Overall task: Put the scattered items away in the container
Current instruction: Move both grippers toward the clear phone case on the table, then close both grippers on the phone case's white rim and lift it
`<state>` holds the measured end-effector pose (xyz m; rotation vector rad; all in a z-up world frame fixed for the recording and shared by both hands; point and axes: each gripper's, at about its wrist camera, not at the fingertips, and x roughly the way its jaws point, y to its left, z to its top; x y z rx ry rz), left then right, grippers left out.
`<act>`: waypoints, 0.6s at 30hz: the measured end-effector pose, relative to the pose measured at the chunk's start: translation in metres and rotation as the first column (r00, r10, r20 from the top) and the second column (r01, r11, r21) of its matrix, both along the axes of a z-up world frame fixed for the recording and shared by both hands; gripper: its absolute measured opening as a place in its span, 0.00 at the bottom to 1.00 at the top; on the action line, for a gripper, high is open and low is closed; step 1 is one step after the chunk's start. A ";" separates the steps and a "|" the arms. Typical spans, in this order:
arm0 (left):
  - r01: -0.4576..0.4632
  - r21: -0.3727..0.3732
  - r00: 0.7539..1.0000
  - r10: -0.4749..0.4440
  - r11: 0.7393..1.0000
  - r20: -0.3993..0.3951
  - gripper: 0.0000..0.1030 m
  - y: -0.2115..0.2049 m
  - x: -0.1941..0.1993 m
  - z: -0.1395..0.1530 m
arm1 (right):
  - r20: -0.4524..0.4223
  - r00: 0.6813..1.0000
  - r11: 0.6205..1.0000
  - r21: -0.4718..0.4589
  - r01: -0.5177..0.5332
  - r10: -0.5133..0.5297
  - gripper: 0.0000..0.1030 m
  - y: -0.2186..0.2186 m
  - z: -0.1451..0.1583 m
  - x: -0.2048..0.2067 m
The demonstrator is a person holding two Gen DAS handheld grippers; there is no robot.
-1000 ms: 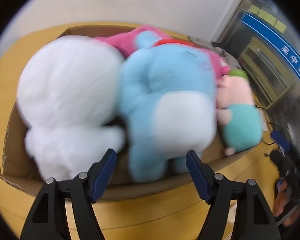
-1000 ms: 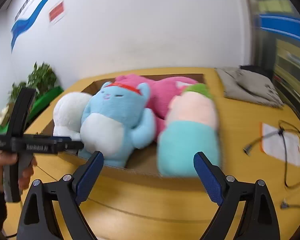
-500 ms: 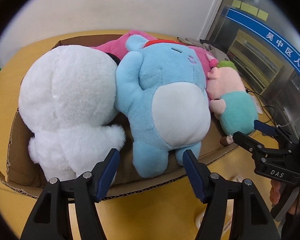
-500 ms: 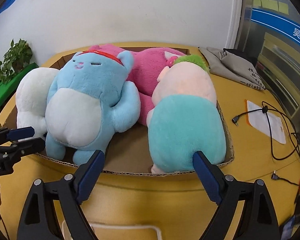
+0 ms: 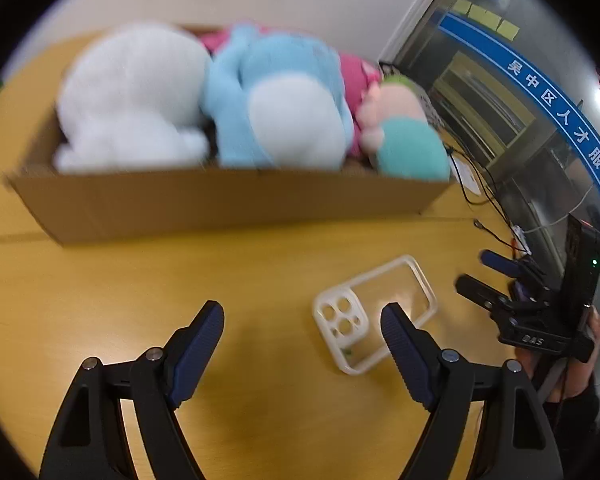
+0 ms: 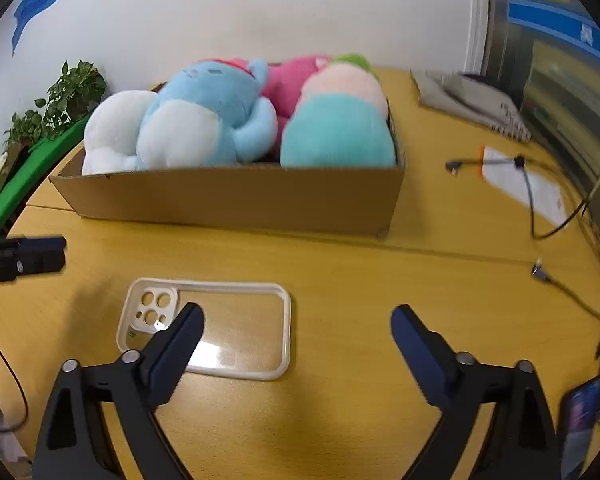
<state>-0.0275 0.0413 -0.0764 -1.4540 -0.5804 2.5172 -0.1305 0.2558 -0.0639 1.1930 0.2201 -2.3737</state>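
A cardboard box (image 5: 228, 208) (image 6: 236, 200) on the wooden table holds a white plush (image 5: 132, 92) (image 6: 112, 132), a blue plush (image 5: 276, 100) (image 6: 204, 120), a pink plush (image 6: 296, 76) and a teal-and-peach plush (image 5: 404, 136) (image 6: 340, 120). A clear phone case (image 5: 376, 312) (image 6: 212, 324) lies flat on the table in front of the box. My left gripper (image 5: 302, 320) is open and empty above the table, the case by its right finger. My right gripper (image 6: 296, 320) is open and empty, its left finger over the case.
Cables (image 6: 540, 216) and a paper sheet (image 6: 528, 184) lie on the table at the right. A grey cloth (image 6: 468, 100) lies at the back right. A plant (image 6: 60, 100) stands at the left. A dark phone (image 6: 580, 420) lies near the right edge.
Both grippers have pulled back and down from the box. The box now sits farther away, and the phone case on the table has come into view.
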 end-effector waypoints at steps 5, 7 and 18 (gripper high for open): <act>0.012 0.041 0.998 -0.014 0.999 0.062 0.73 0.018 -0.012 -0.029 | 0.095 0.995 0.999 0.025 -0.039 0.037 0.70 -0.012 -0.034 0.001; 0.033 0.027 0.997 -0.035 0.999 0.064 0.51 0.026 -0.017 -0.030 | 0.099 0.994 0.997 0.057 -0.044 0.038 0.62 -0.016 -0.046 0.004; 0.010 -0.002 0.999 -0.010 1.000 0.049 0.08 0.017 -0.006 -0.028 | 0.132 0.991 0.999 -0.018 0.040 -0.038 0.08 0.000 -0.036 0.036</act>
